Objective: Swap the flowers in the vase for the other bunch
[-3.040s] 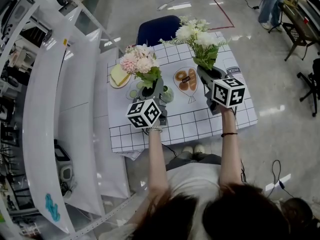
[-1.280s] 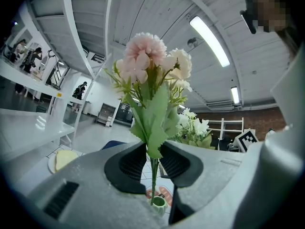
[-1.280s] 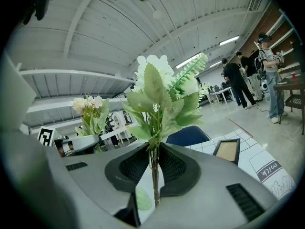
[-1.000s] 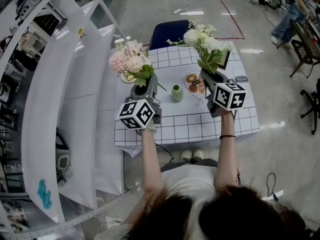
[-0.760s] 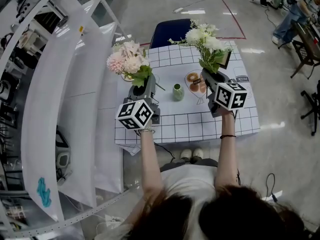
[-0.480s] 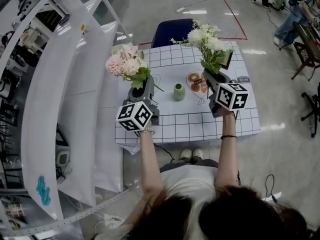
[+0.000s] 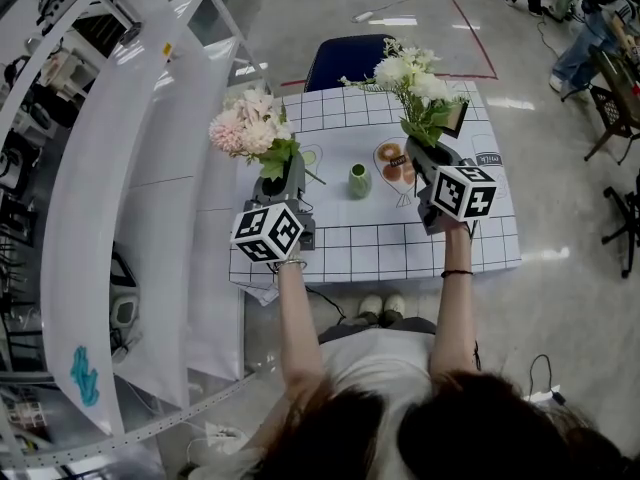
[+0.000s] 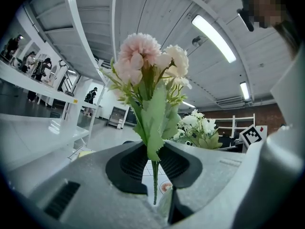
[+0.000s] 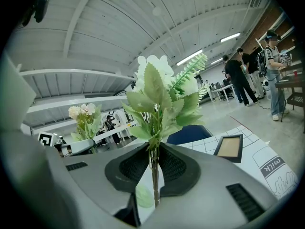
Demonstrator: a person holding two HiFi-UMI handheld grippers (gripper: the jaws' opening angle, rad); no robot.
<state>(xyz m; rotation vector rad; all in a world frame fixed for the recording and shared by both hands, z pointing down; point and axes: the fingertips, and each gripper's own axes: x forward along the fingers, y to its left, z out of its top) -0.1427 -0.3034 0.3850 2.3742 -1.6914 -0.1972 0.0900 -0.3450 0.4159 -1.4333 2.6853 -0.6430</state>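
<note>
Head view: both bunches are up off the counter (image 7: 380, 253), one in each hand, and the small green vase (image 7: 360, 180) stands empty and upright between them on the grid cloth. The left gripper (image 7: 283, 178) carries the pink bunch (image 7: 248, 128), out to the left of the vase. The right gripper (image 7: 420, 154) carries the white bunch (image 7: 408, 73), out to the vase's right and a little further back. In the left gripper view the fingers (image 8: 131, 163) stand only narrowly apart, with the pink bunch's thin stem and a leaf pinched between the pads. They have just been closing tighter on it. In the right gripper view the fingers (image 9: 131, 168) are pressed in on the white bunch's stem, which hangs bare below the pads. Both stems run vertical, heads up and cut ends down, matching the vase's upright mouth. We judge the white bunch the one due for the vase. From the right gripper the vase lies to its left and lower, near but apart, and slightly nearer to it than to the left gripper. The coming move looks to us like a sideways carry, then a straight drop of the stem end.
</note>
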